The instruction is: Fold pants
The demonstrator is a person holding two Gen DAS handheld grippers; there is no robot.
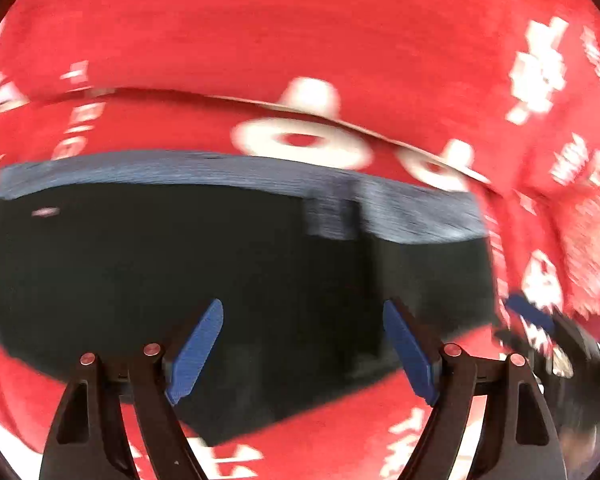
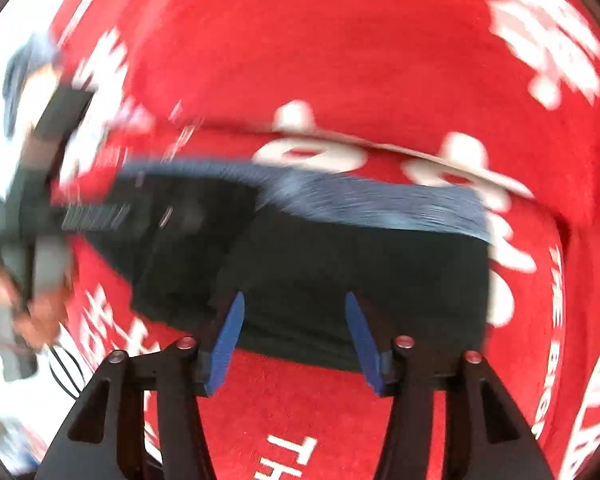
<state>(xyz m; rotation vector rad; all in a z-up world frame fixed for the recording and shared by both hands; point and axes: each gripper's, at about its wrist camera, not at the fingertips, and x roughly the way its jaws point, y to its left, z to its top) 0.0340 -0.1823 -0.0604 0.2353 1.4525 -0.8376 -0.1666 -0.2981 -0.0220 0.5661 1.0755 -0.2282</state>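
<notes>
The pants [image 1: 228, 280] are being seen as a compact dark rectangle with a grey-blue waistband [image 1: 240, 174] along its top, filling the middle of both frames; folding is judged nearly finished. The left gripper [image 1: 302, 350] and right gripper [image 2: 294, 340] are being held wide apart, gripping nothing. A red cloth with white lettering [image 2: 340, 60] is being used as the surface; the room is being blurred out.

Both views are being smeared by motion blur, worst toward the right of the left wrist view and the left of the right wrist view. Edges are being bent by fisheye distortion. Lighting is bright and even; the left rim is being overexposed.
</notes>
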